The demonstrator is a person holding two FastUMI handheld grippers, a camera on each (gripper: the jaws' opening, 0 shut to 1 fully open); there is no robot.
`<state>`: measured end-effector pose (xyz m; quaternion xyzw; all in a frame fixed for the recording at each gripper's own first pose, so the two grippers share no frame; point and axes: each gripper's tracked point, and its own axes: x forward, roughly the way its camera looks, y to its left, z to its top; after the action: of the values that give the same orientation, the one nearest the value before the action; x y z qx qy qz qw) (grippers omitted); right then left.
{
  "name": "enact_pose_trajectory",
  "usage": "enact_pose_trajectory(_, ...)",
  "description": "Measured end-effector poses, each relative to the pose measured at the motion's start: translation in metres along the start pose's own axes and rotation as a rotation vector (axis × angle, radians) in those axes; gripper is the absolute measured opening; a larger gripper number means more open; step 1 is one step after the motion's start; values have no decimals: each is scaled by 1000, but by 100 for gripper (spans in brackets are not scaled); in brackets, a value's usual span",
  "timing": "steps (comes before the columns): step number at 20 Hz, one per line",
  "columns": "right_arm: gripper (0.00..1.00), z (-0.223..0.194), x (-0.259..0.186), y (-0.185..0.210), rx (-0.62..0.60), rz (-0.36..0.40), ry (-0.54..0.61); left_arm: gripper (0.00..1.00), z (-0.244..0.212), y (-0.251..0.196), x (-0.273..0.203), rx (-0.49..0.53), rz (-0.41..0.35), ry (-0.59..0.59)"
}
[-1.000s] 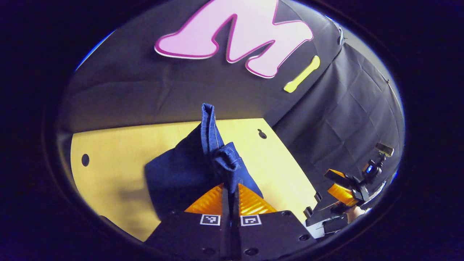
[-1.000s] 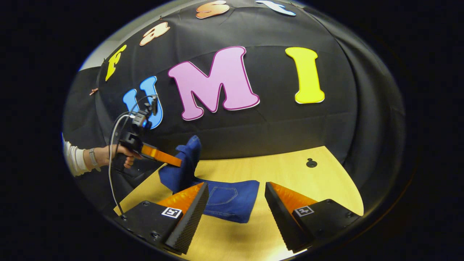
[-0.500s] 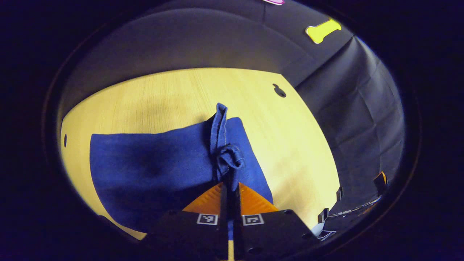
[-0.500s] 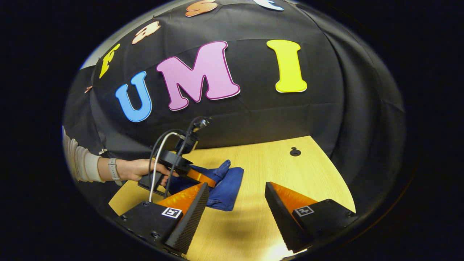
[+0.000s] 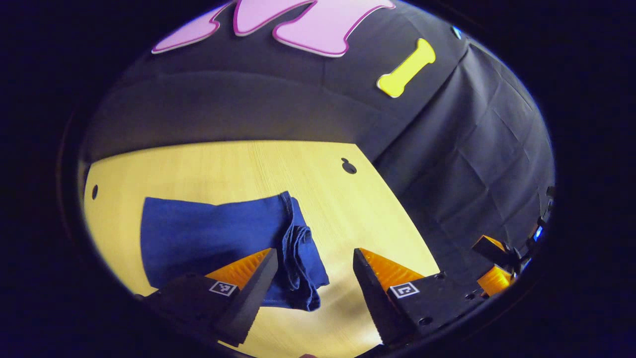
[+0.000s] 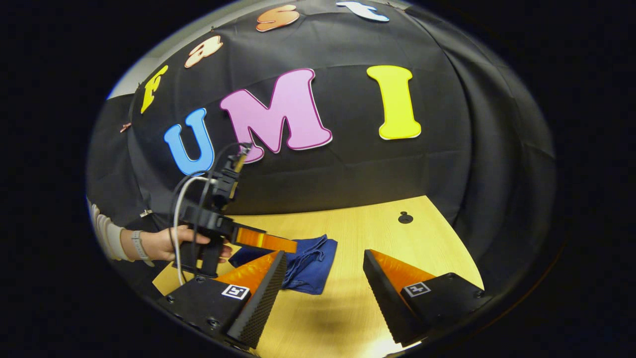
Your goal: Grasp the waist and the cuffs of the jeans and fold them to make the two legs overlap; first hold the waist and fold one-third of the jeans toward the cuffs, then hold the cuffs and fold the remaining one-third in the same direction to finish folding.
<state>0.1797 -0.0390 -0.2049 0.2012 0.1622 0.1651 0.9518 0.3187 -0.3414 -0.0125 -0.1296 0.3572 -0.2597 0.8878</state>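
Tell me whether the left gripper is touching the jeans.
Apart. In the left gripper view the left gripper stands open above the folded jeans, which lie flat on the table, and neither finger presses on the cloth.

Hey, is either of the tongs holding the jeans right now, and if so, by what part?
Nothing is held. The left tongs and right tongs are open, and the jeans lie folded on the table.

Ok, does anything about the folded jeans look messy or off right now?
Slightly. The jeans lie folded flat on the table, but the edge by the open left gripper is bunched into rumpled ridges and does not lie flush. The right gripper is open, holding nothing.
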Motion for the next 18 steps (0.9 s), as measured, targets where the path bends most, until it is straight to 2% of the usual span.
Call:
enact_pose_trajectory(6,96,25,-64,38,-80,-47,-71,96,-22,-15,-163,121,73,-254)
enact_pose_trajectory(9,96,37,-101,61,-136,-93,-110,96,-52,-19,-238,150,184,-364)
enact_pose_trajectory(14,96,50,-155,104,-186,-91,-165,96,-79,-46,-315,213,276,-552)
enact_pose_trajectory(18,96,57,-184,124,-175,-73,-202,96,-92,-65,-345,197,267,-607)
